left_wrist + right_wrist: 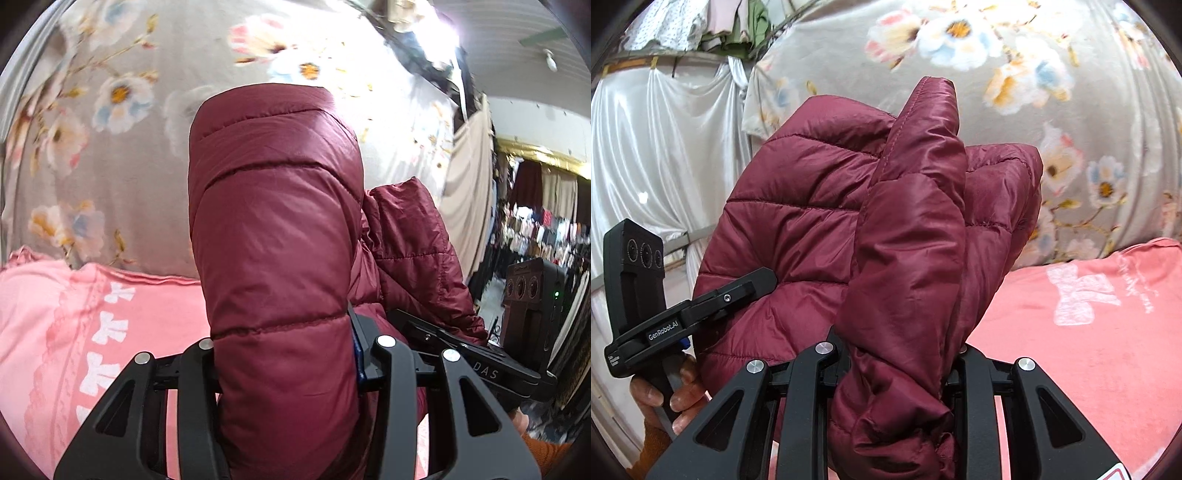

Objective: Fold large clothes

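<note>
the maroon puffer jacket [273, 229] is lifted off the bed, bunched into thick quilted rolls and held up between both grippers. in the left wrist view a fat padded fold rises toward 12 o'clock from between the jaws of the left gripper [286, 354], which are clamped on it. the right gripper [897, 354] is clamped on another bunched fold of the same jacket. in the right wrist view the left gripper sits at 9 o'clock, a hand [665, 395] around its handle. beneath, a pink blanket [74, 325] lies from 7 to 9 o'clock, and a grey floral sheet [110, 110] spreads at 11 o'clock. hanging clothes [535, 229] show at 3 o'clock.
</note>
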`<state>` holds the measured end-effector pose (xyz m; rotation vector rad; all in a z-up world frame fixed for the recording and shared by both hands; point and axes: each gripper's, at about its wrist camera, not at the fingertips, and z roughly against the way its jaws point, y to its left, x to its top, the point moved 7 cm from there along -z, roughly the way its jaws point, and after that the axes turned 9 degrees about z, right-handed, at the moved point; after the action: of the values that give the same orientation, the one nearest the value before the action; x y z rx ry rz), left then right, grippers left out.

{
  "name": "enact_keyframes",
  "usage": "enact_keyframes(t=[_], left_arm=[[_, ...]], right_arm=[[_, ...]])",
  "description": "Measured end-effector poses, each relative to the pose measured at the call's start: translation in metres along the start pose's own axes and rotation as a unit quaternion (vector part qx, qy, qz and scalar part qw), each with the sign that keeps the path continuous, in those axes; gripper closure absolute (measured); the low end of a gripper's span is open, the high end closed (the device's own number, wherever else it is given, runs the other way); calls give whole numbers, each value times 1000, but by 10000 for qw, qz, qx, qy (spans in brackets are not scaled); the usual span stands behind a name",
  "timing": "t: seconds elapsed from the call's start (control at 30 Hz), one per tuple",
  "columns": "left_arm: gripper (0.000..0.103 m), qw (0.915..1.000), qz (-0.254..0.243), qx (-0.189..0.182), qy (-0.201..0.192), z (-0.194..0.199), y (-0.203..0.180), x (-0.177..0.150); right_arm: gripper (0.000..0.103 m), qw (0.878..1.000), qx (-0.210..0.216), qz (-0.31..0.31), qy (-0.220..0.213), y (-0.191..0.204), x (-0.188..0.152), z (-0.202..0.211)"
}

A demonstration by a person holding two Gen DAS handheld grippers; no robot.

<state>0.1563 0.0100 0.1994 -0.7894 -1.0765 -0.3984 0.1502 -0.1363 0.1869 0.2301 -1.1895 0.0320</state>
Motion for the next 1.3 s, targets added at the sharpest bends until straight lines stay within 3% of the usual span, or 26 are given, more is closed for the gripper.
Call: enact_keyframes(t=[0.27, 0.43, 0.8, 0.93, 1.1, 1.3], left_arm=[[62, 9976, 565, 222, 331, -37, 80, -30], [62, 9926, 928, 330, 709, -78, 128, -67], [62, 9783, 1368, 477, 1484, -146, 174, -146], [60, 9737, 1482, 595, 1627, -155, 188, -168], [56, 9729, 1522, 659, 1613, -155, 194, -172], [39, 9649, 1770, 973, 1680, -158, 207, -181]], right_arm=[[78, 9975, 144, -219, 655, -8, -46, -82], [78, 9935, 90, -406, 1064, -25, -85, -121], [78, 9774, 15, -919, 1902, -65, -172, -176], [77, 9764, 49, -1003, 1913, -70, -186, -179], [68, 9736, -7, -1078, 2010, -75, -198, -185], [48, 9715, 19, -1260, 2008, -81, -196, -173]])
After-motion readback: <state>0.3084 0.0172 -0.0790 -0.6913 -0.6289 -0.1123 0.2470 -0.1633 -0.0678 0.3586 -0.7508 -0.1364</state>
